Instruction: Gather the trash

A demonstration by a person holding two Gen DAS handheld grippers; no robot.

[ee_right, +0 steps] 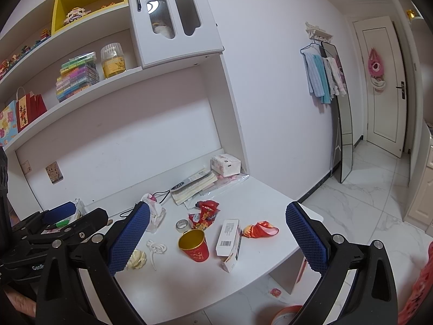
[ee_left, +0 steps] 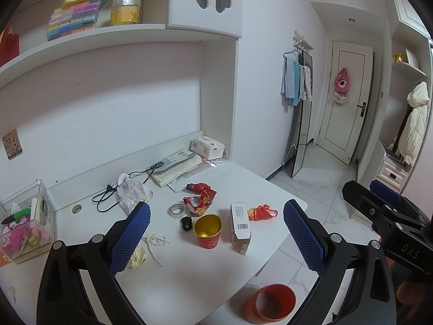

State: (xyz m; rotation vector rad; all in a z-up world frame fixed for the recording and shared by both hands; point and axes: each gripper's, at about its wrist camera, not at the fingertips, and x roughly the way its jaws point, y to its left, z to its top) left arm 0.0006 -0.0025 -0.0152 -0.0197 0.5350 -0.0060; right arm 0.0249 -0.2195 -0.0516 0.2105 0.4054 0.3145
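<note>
Trash lay mid-tabletop in the left wrist view: a red cup [ee_left: 207, 230] upright, a white box [ee_left: 240, 226] just right of it, a red wrapper [ee_left: 199, 201] behind, crumpled paper [ee_left: 137, 257] toward the near left edge. The left gripper [ee_left: 216, 239] hovered spread wide, holding nothing. An orange bin [ee_left: 270, 304] stood on the floor below the near edge.

In the right wrist view, the right gripper [ee_right: 217, 239] gaped likewise, empty, above the same cup [ee_right: 194, 245] and box [ee_right: 229, 239].

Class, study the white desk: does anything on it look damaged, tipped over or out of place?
Yes. The white carton lies on its side with an end flap torn open, a crumpled red snack wrapper sits behind the red cup, and a crumpled tissue lies near the front.
</note>
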